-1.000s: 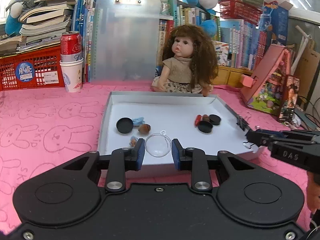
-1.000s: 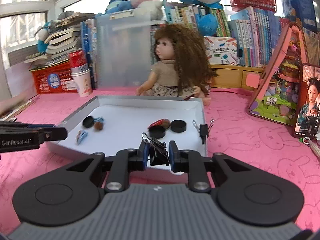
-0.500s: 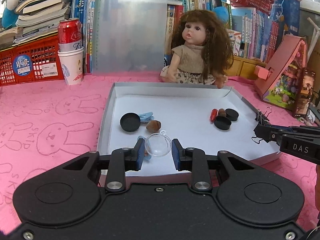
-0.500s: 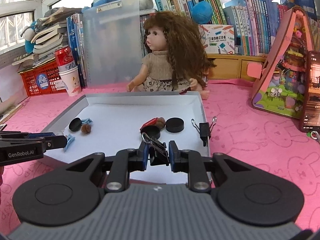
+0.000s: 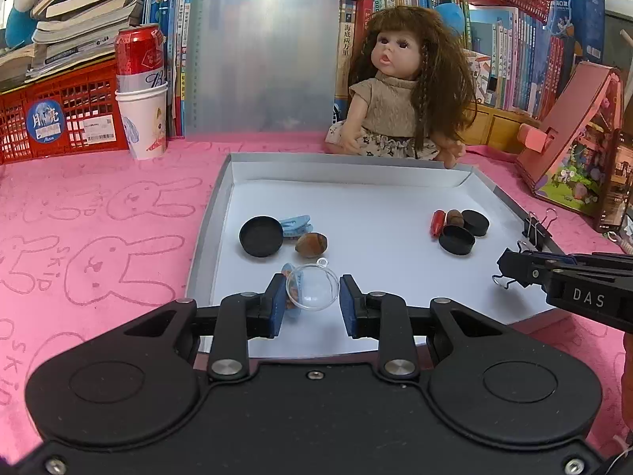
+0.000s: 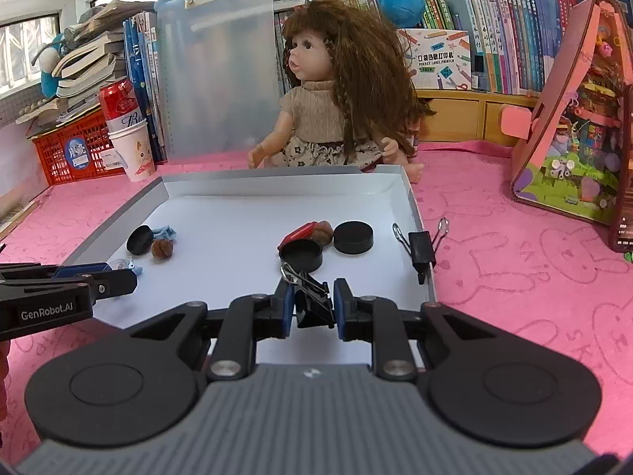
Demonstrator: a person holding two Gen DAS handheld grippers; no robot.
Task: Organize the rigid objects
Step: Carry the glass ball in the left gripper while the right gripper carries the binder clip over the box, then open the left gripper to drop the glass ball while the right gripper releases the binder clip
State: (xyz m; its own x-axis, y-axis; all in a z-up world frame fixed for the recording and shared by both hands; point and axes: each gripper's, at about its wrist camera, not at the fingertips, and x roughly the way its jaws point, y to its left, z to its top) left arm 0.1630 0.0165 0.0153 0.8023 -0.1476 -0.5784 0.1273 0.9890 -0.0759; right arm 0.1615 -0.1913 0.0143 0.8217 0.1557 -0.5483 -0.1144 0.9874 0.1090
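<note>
Both hand-held grippers have sunk toward the shallow white cardboard tray (image 5: 221, 206) since a second ago; release looks near. Left gripper (image 5: 312, 297) pinches a clear plastic half-sphere (image 5: 312, 287) above the tray's near edge, hanging loop up and away. Right gripper (image 6: 313, 304) pinches a black metal binder clip (image 6: 312, 304), wire handles pointing up-left, away from the camera.

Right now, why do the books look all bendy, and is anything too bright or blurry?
Left wrist view: the fisheye lens bows the book row and the white tray rim toward the edges; the picture is sharp, and the clear plastic ball shows a small glint. Right wrist view: same curving; the window at left is washed out, and the black binder clip stays crisp.
</note>
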